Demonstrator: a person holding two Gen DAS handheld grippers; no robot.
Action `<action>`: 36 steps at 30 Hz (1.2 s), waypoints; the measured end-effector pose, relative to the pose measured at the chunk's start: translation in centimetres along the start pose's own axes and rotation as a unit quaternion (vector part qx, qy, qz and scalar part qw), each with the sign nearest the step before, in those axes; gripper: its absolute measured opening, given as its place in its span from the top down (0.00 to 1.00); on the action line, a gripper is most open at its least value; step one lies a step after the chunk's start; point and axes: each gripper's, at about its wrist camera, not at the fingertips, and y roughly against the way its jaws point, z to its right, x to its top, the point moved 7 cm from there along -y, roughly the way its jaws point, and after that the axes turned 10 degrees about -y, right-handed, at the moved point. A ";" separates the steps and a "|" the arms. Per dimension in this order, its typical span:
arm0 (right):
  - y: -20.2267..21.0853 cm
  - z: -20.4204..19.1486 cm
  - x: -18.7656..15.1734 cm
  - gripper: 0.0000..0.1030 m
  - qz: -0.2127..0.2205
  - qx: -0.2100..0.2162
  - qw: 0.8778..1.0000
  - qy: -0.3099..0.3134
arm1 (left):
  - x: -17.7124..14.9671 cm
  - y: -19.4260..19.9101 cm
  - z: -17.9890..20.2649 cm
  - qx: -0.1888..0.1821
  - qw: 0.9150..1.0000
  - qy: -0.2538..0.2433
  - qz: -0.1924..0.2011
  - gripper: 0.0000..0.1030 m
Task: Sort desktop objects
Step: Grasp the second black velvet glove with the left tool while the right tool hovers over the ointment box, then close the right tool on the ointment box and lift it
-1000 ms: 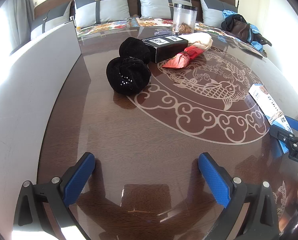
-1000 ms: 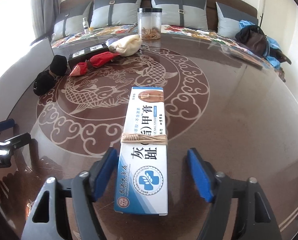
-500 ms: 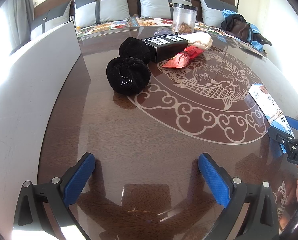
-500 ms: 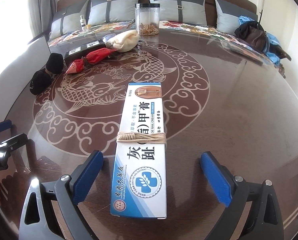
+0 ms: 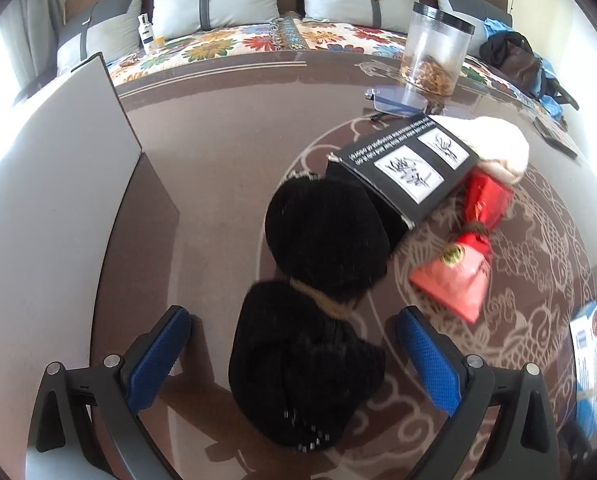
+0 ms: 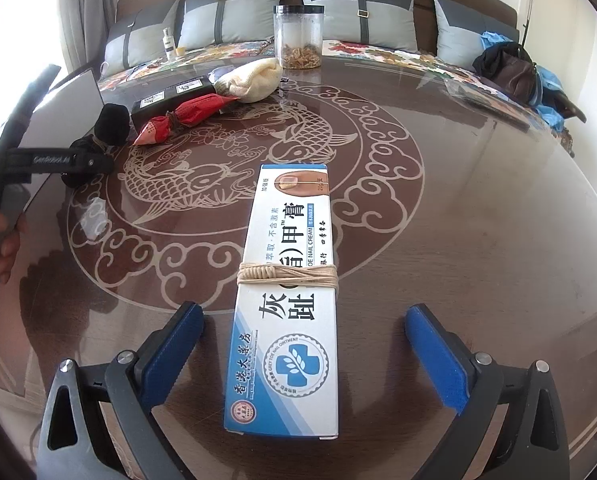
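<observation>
White "TOE NAIL CREAM" box (image 6: 286,304) between spread right gripper (image 6: 304,354), left gripper (image 5: 294,356) wide.

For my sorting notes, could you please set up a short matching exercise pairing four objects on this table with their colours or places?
Things:
1. tied fuzzy bundle
2. ointment box
3. clear jar
4. wrapped packet

Descriptions:
A. red
B. between the open right gripper fingers
C. far table edge
D. black, between the open left gripper fingers

Pairs: 1-D, 2-B, 3-C, 4-A
</observation>
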 end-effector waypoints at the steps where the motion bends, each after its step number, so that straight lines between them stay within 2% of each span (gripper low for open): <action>1: 0.0 0.0 0.0 0.02 0.000 0.000 1.000 0.000 | 0.4 -0.2 0.0 0.003 1.000 0.001 0.005 0.00; 2: 0.0 0.0 0.0 0.02 0.000 0.000 1.000 0.000 | 0.7 -0.2 0.0 0.006 1.000 0.003 0.014 0.05; 4: 0.0 0.0 0.0 0.02 0.000 0.000 1.000 0.000 | 1.1 0.3 0.3 0.013 0.999 0.006 0.040 0.44; 6: 0.0 0.0 0.0 0.02 0.000 0.000 1.000 0.000 | 1.1 0.7 0.7 0.013 0.999 0.002 0.044 0.62; 7: 0.0 0.0 0.0 0.02 0.000 0.000 1.000 0.000 | 0.8 1.0 0.9 0.010 0.999 0.000 0.043 0.65; 11: 0.0 0.0 0.0 0.02 0.000 0.000 1.000 0.000 | -2.4 2.9 1.6 0.000 0.999 -0.003 0.040 0.65; 19: 0.0 0.0 0.0 0.02 0.000 -0.001 1.000 0.000 | -13.2 9.3 3.6 0.000 0.998 -0.013 0.060 0.65; 23: 0.0 0.0 0.0 0.02 0.000 -0.001 1.000 0.000 | -15.1 10.3 3.5 -0.006 0.997 -0.018 0.077 0.62; 24: 0.0 0.0 0.0 0.02 0.000 -0.001 1.000 0.000 | -15.0 10.3 3.6 -0.014 0.997 -0.019 0.079 0.56; 25: 0.0 0.0 0.0 0.02 0.000 0.000 1.000 0.000 | -14.8 10.2 3.9 -0.026 0.996 -0.023 0.079 0.40; 26: 0.0 0.0 0.0 0.02 0.000 -0.001 1.000 0.000 | -14.8 10.0 4.1 -0.031 0.996 -0.032 0.072 0.29; 27: 0.0 0.0 0.0 0.02 0.000 -0.001 1.000 0.001 | -15.0 9.6 4.4 -0.024 0.997 -0.042 0.058 0.07; 28: 0.0 0.1 0.0 0.02 0.001 -0.002 1.000 0.000 | -15.0 9.3 4.6 -0.016 0.998 -0.048 0.047 0.00; 35: 0.0 0.1 0.1 0.00 -0.006 0.008 1.000 -0.002 | -15.4 9.3 4.4 -0.018 0.999 -0.036 0.032 0.01; 36: -0.2 -0.1 0.2 0.00 -0.014 0.005 1.000 0.007 | -15.5 9.6 4.3 -0.015 0.999 -0.033 0.034 0.15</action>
